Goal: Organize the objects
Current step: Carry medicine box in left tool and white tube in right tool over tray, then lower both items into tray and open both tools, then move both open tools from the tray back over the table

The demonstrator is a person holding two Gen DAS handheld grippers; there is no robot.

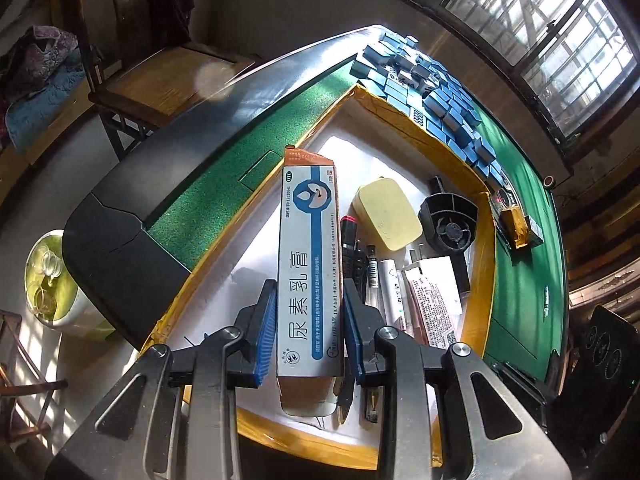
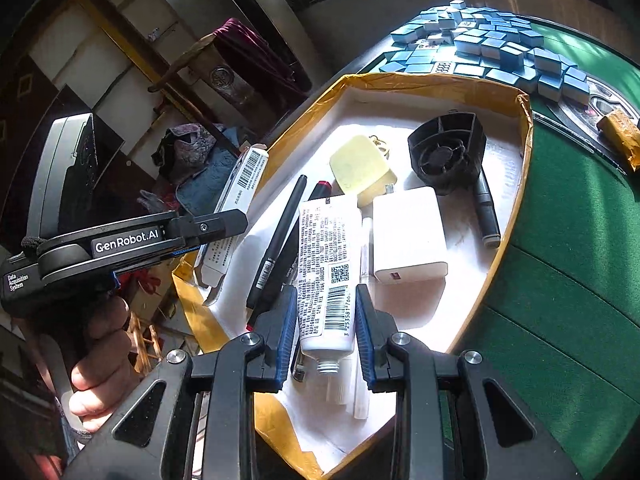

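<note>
A: What lies between the fingers of the left gripper [image 1: 309, 334]?

B: An ointment carton [image 1: 310, 264], white and blue with an orange side; both blue pads press its long faces near the lower end; the carton points away from the camera, held above the near part of the shallow tape-edged box [image 1: 486, 248] on the green table [image 1: 528, 280].

A: And the right gripper [image 2: 327, 330]?

B: Its fingers clamp a white tube [image 2: 328, 276], capless, threaded neck toward the camera; the tube hangs over the same box, above black pens [image 2: 276, 236]; a white charger [image 2: 408, 236], a yellow case [image 2: 362, 168] and a black fan [image 2: 448, 152] lie beyond; blue mahjong tiles [image 2: 488, 48] crowd the table past the box.
</note>
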